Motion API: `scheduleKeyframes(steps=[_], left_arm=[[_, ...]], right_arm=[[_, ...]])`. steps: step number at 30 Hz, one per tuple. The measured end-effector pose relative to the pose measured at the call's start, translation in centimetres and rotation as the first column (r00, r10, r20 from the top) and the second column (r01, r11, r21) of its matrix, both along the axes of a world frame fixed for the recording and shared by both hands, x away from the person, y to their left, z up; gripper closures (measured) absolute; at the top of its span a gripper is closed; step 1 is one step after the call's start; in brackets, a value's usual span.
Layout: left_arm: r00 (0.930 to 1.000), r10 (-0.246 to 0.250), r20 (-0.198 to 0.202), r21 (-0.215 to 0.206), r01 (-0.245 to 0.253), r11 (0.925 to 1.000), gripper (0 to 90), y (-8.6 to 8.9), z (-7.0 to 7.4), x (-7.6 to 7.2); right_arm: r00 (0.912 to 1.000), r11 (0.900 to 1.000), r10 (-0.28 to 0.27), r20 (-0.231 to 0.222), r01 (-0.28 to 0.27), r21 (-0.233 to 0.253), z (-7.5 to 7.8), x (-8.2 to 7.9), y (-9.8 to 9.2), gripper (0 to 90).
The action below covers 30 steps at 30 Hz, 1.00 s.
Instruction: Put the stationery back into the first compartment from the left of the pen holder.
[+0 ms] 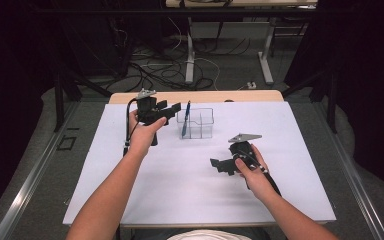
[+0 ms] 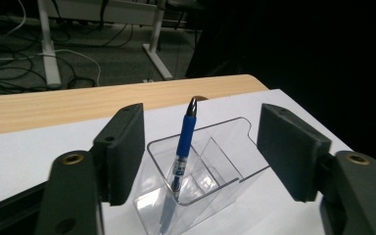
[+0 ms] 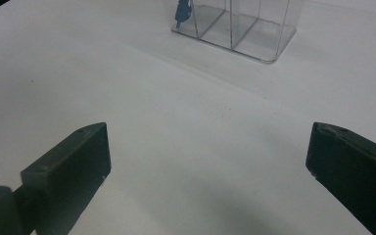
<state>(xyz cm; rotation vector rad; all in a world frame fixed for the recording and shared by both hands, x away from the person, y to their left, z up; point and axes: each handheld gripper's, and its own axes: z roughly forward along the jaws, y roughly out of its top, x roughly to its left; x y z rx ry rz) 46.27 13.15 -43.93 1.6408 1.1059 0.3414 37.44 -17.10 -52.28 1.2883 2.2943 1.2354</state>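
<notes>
Blue pen point(image 2: 185, 142) stands tilted in clear organizer point(image 2: 225, 161), left compartment. Left gripper point(image 1: 172, 111) at its 9 o'clock, jaws open, empty. Right gripper point(image 1: 219, 166) at 5 o'clock, jaws open, empty.

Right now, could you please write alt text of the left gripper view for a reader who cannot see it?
A blue pen stands tilted in a clear plastic organizer on a white table, framed between the open left tongs, which hold nothing. A wooden edge and cables on the floor lie beyond.

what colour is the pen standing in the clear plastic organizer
Blue, with a dark tip; the blue pen leans in the clear plastic organizer, clearest in the left gripper view.
</notes>
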Motion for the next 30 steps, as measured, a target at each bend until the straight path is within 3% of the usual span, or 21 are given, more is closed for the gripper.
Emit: scheduleKeyframes(steps=[3, 9, 15, 18, 26, 30], left_arm=[[0.9997, 0.0, -0.024, 0.007, 0.0, 1.0, 32.8, 0.4, 0.3, -0.6], [0.9972, -0.026, -0.071, -0.02, 0.024, 0.9995, 29.5, 1.1, 0.9, -1.9], [0.9982, -0.044, -0.041, 0.02, 0.045, 0.9988, 16.5, 1.8, 1.2, -3.6], [0.9986, -0.04, -0.035, 0.037, 0.042, 0.9984, 14.9, 2.5, 1.0, -4.6], [0.9992, -0.038, -0.013, 0.064, 0.038, 0.9972, 0.1, 4.3, -0.4, -6.8], [0.9995, -0.031, -0.004, 0.073, 0.031, 0.9968, 0.3, 4.7, -1.4, -7.7]], right_arm=[[0.9999, 1.0, 0.004, 0.01, -0.004, -0.006, 0.0, 0.0, 0.0, 2.4], [1.0, 1.0, 0.006, 0.005, -0.006, -0.007, 0.0, 0.0, 0.0, 2.4], [1.0, 1.0, 0.005, 0.004, -0.005, -0.007, 0.0, -0.1, 0.0, 2.4], [1.0, 1.0, 0.004, 0.008, -0.004, -0.01, -0.1, 0.0, -0.1, 2.4], [0.9999, 1.0, -0.009, 0.008, 0.009, -0.011, -0.1, 0.0, -0.2, 2.4], [0.9998, 1.0, -0.014, 0.011, 0.014, -0.017, -0.1, 0.0, -0.3, 2.4]])
